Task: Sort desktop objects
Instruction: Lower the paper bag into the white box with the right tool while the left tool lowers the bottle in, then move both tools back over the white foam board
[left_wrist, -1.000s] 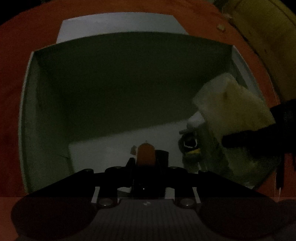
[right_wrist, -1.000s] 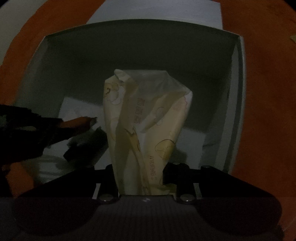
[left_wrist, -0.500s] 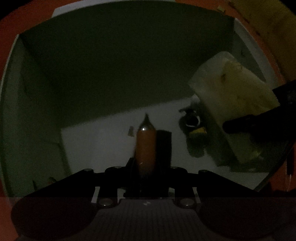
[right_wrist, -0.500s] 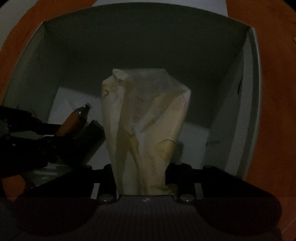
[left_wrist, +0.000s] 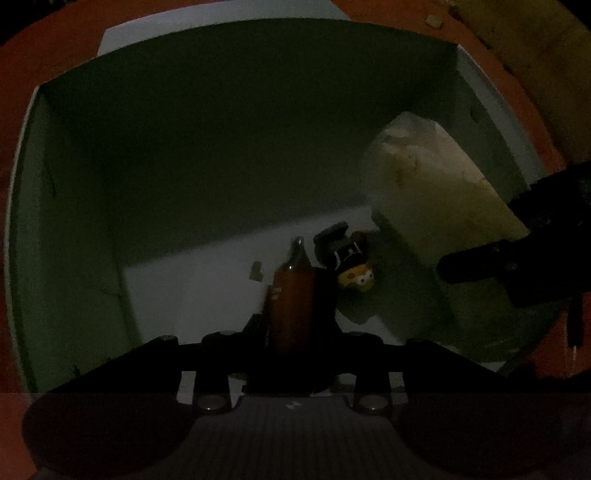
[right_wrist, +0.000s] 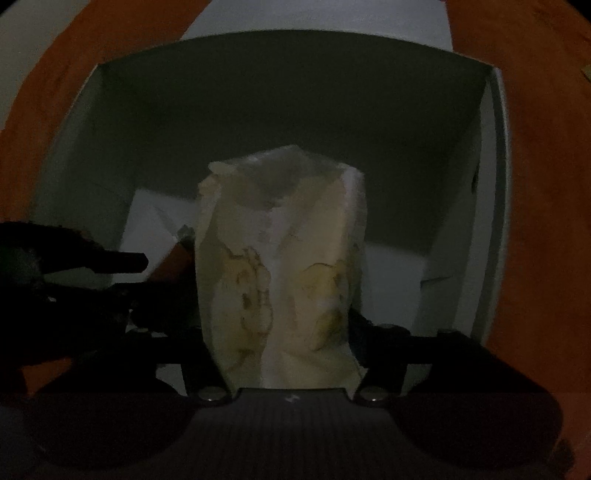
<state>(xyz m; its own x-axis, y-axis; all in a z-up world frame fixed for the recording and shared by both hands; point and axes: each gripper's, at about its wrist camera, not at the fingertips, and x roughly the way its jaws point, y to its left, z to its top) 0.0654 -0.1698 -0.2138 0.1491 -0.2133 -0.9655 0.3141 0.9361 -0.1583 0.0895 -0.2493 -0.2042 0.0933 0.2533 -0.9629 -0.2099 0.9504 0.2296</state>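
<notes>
Both grippers hang inside a white open box (left_wrist: 74, 206) on an orange table. My left gripper (left_wrist: 291, 314) is shut on an orange marker (left_wrist: 291, 295), tip pointing into the box. My right gripper (right_wrist: 280, 325) is shut on a cream tissue pack (right_wrist: 280, 258) printed with yellow cartoons; the pack also shows at the right in the left wrist view (left_wrist: 439, 199). The left gripper and the marker (right_wrist: 173, 258) show dark at the left of the right wrist view. A small yellow bear clip (left_wrist: 354, 269) lies on the box floor just beyond the marker.
The box walls (right_wrist: 491, 221) rise on all sides around both grippers. The orange tabletop (right_wrist: 546, 184) surrounds the box. A yellowish object (left_wrist: 535, 55) lies at the far right outside the box. The scene is dim.
Both grippers moved within the box with their loads still held. The tissue pack has turned in view, showing its other face. The bear clip is now plainly seen beside the marker.
</notes>
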